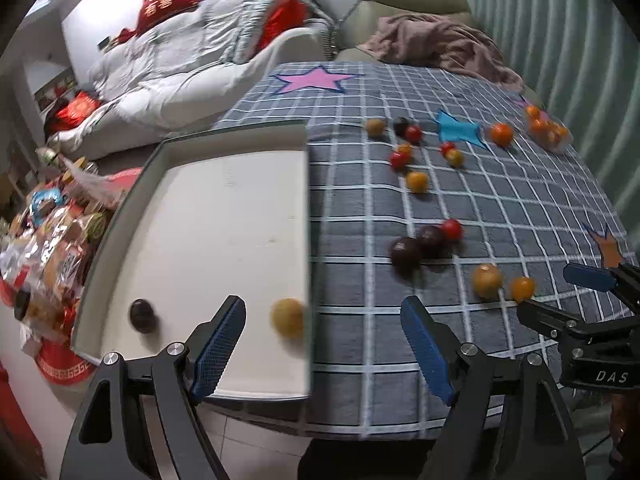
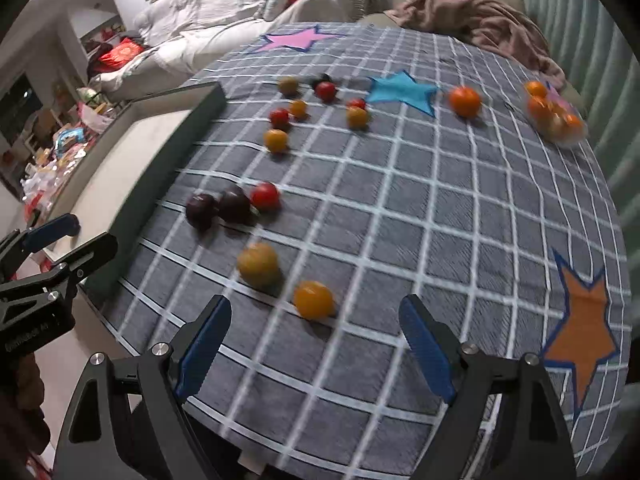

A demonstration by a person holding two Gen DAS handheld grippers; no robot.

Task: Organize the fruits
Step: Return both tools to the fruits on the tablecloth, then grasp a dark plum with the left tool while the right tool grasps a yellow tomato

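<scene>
A white tray (image 1: 224, 208) with a dark rim sits at the table's left edge; it also shows in the right wrist view (image 2: 132, 152). In it lie a dark plum (image 1: 142, 315) and a yellow fruit (image 1: 288, 317). My left gripper (image 1: 324, 344) is open and empty over the tray's near right corner. Several small fruits lie loose on the checked cloth: two dark plums (image 2: 218, 206), a red tomato (image 2: 265, 196), a yellow fruit (image 2: 259, 265) and an orange one (image 2: 314, 300). My right gripper (image 2: 316, 348) is open and empty just short of the orange one.
Further fruits lie mid-table (image 2: 304, 110), with a tangerine (image 2: 464, 101) and a clear bag of oranges (image 2: 554, 118) at the far right. The cloth has star patches (image 2: 404, 90). A sofa with bedding and a brown blanket (image 2: 472, 16) stand behind. Snack clutter (image 1: 48, 240) lies left of the tray.
</scene>
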